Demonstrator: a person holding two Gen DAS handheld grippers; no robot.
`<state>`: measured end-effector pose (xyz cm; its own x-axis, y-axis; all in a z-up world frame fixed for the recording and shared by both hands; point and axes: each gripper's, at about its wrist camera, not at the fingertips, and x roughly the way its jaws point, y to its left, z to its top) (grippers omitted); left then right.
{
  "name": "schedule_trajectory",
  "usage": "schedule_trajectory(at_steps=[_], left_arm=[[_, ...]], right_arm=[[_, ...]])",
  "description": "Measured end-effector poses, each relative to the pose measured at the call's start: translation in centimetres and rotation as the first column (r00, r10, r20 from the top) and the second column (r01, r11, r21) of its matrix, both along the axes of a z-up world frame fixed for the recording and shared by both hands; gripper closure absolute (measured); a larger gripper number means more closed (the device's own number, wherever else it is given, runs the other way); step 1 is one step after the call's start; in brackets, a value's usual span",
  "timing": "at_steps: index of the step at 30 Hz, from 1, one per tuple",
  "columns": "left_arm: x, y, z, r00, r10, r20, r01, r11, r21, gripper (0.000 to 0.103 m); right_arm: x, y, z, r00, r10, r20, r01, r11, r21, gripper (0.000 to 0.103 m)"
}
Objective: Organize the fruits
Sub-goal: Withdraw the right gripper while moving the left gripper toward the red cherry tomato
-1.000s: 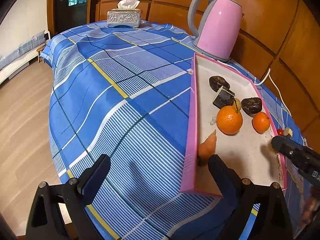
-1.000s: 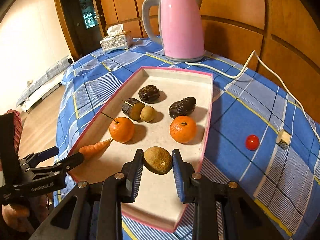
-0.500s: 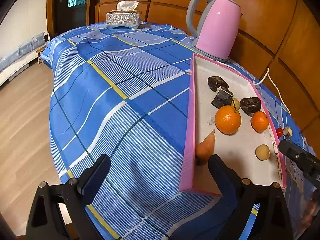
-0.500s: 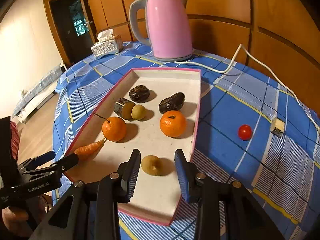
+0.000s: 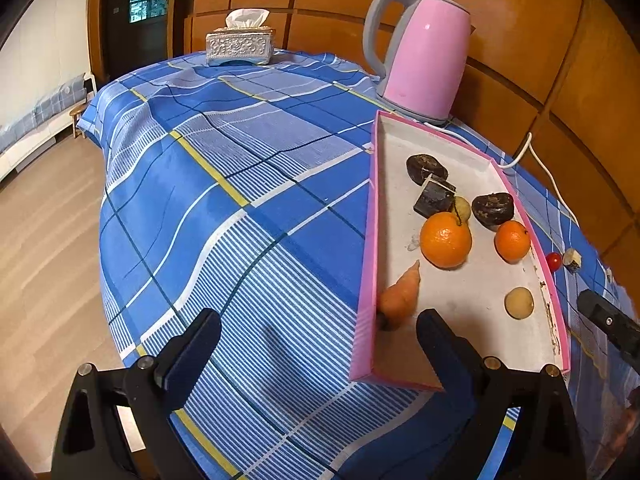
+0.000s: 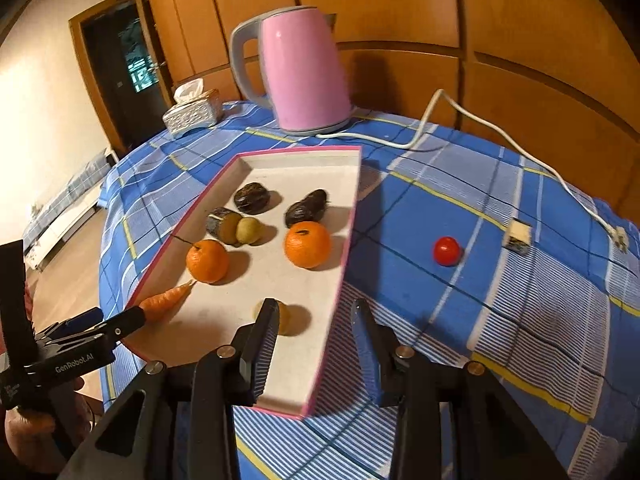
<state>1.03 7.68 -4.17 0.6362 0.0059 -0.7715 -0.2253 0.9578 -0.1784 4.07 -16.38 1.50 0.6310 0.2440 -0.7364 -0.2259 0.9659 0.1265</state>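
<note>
Left wrist: left gripper (image 5: 316, 336) spread wide, empty, over tray's (image 5: 370, 240) near edge; carrot (image 5: 400, 298) against tray's left wall.

Right wrist: right gripper (image 6: 316, 320) jaws opening, nothing between; pale round fruit (image 6: 290, 318) lay released near tray's near edge; cherry tomato (image 6: 446, 251) on tablecloth (image 6: 420, 208) beyond tray's right edge.

A pink kettle (image 6: 304, 76) stands on the blue checked tablecloth (image 5: 224, 216); its white cord (image 6: 500, 136) trails beside it; a tissue box (image 5: 240, 42) sits well beyond.
</note>
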Motion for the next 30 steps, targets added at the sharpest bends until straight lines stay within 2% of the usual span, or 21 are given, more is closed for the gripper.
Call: schedule_trajectory(at_steps=[8, 11, 14, 17, 20, 21, 23, 24, 27, 30], left_arm=[[0.1, -0.5, 0.3, 1.000, -0.020, 0.008, 0.020, 1.000, 0.011, 0.004], [0.2, -0.7, 0.5, 0.999, -0.032, 0.014, 0.032, 0.999, 0.018, 0.004], [0.3, -0.9, 0.8, 0.998, -0.051, 0.025, 0.051, 0.998, 0.026, 0.004], [0.3, -1.3, 1.2, 0.997, -0.072, 0.040, 0.070, 0.997, 0.042, 0.004], [0.5, -1.8, 1.6, 0.994, -0.100, 0.051, 0.097, 0.994, 0.054, 0.004], [0.6, -2.0, 1.7, 0.993, -0.109, 0.054, 0.105, 0.993, 0.059, 0.004], [0.8, -2.4, 1.9, 0.990, -0.130, 0.061, 0.126, 0.990, 0.069, 0.004], [0.8, -2.6, 2.0, 0.988, -0.140, 0.062, 0.136, 0.988, 0.073, 0.004], [1.1, -3.3, 2.5, 0.983, -0.170, 0.072, 0.163, 0.982, 0.097, 0.004], [1.3, -4.1, 3.0, 0.977, -0.196, 0.086, 0.185, 0.976, 0.117, 0.004]], right_arm=[[-1.2, -3.7, -0.4, 0.993, -0.119, -0.001, 0.119, 0.993, 0.000, 0.065], [-1.8, -5.7, -0.8, 0.981, -0.195, -0.004, 0.195, 0.981, -0.001, 0.065], [-2.5, -8.3, -1.2, 0.955, -0.296, -0.008, 0.296, 0.955, -0.008, 0.065], [-3.3, -11.3, -1.5, 0.902, -0.431, -0.010, 0.431, 0.902, -0.035, 0.065], [-4.3, -14.6, -1.9, 0.822, -0.570, -0.006, 0.569, 0.820, -0.063, 0.065], [-4.8, -16.0, -2.0, 0.783, -0.622, -0.006, 0.620, 0.781, -0.076, 0.065], [-5.4, -17.6, -2.2, 0.732, -0.682, -0.003, 0.678, 0.728, -0.102, 0.065], [-5.8, -18.7, -2.4, 0.691, -0.723, 0.000, 0.717, 0.686, -0.121, 0.065], [-6.8, -20.8, -3.0, 0.608, -0.794, 0.003, 0.785, 0.601, -0.149, 0.065], [-7.5, -22.4, -4.0, 0.540, -0.841, -0.010, 0.829, 0.534, -0.166, 0.065]])
